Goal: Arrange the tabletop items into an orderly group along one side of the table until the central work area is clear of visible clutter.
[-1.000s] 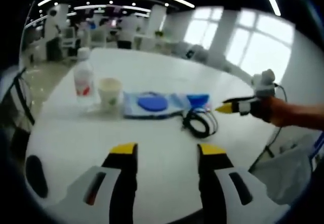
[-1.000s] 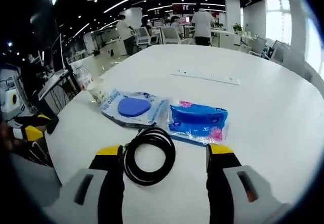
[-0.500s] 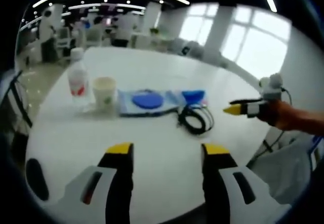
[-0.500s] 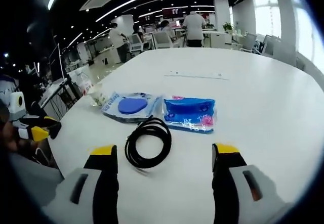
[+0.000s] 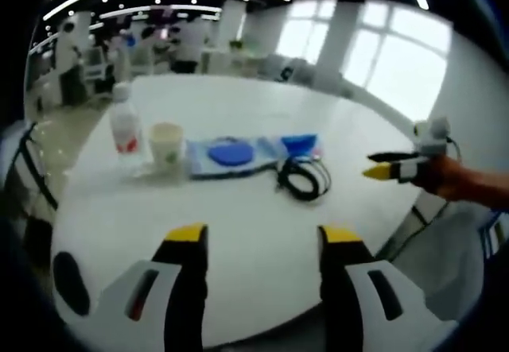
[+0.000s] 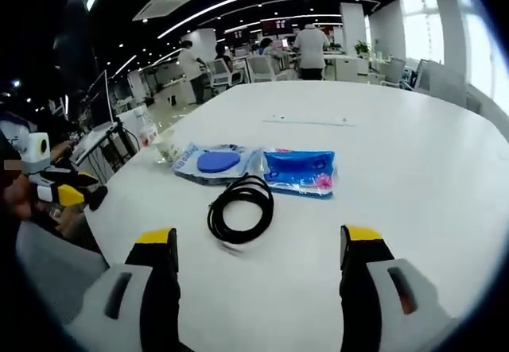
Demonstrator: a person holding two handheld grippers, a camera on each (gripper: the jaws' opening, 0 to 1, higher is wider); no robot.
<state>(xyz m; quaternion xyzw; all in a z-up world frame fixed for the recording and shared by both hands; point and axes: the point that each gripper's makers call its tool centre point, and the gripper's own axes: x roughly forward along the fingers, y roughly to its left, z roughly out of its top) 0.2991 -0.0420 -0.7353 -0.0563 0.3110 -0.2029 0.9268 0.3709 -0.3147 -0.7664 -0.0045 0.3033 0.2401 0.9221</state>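
Both the left gripper (image 5: 258,237) and right gripper (image 6: 258,241) are hovering spread and empty, the coiled cable (image 6: 241,209) lying at twelve o'clock.

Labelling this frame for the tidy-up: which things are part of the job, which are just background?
Job:
bottle
cup
clear packet with blue disc
blue packet
cable coil

Background:
power strip far across the table
chairs
people at desks

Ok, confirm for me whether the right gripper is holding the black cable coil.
No. The right gripper is open and empty, and the black cable coil lies flat on the table ahead of its jaws, untouched.
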